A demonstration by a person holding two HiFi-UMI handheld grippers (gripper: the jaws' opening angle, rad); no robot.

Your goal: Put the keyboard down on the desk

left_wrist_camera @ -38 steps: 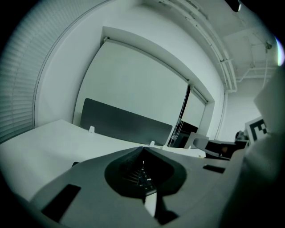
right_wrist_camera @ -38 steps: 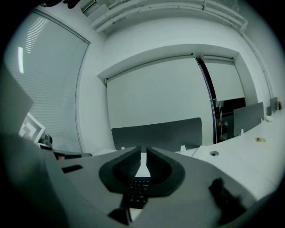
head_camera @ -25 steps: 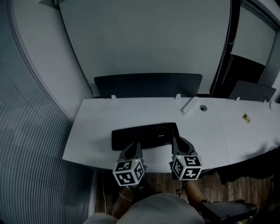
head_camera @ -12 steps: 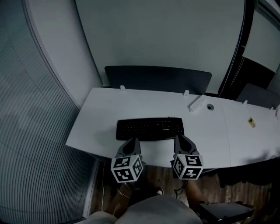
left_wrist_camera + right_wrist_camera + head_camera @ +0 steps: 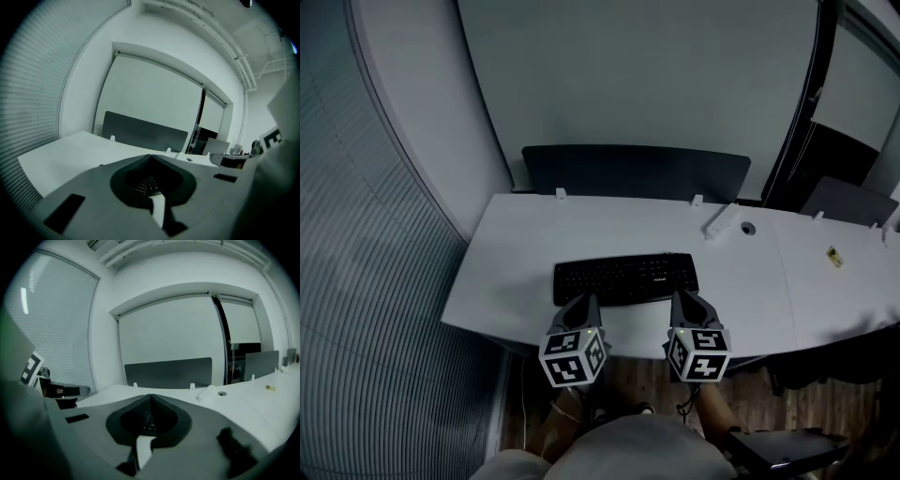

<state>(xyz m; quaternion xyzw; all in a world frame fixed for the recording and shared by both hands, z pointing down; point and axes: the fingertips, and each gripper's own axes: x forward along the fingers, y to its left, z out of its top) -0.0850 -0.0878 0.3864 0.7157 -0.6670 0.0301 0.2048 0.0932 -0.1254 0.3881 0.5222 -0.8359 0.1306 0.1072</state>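
Note:
A black keyboard [image 5: 625, 278] lies flat on the white desk [image 5: 516, 253], near its front edge. My left gripper [image 5: 585, 302] points at the keyboard's front left, its tips just at the edge. My right gripper [image 5: 681, 296] sits the same way at the front right. In the left gripper view the jaws meet at a point [image 5: 151, 155], shut with nothing between them; keyboard keys [image 5: 147, 182] show through the hollow behind the tips. The right gripper view shows the same, with the right gripper [image 5: 150, 394] shut and keys [image 5: 149, 423] behind its tips.
A white power strip [image 5: 722, 221] and a round cable hole [image 5: 747, 228] lie at the desk's back right. A dark partition panel [image 5: 636, 172] stands along the far edge. A small yellow item [image 5: 833, 256] rests on the adjoining desk. Window blinds [image 5: 366, 281] run along the left.
The head view has shifted a little, so the desk sits slightly higher and to the right in the picture. The keyboard stays flat and both grippers stay shut at its front edge.

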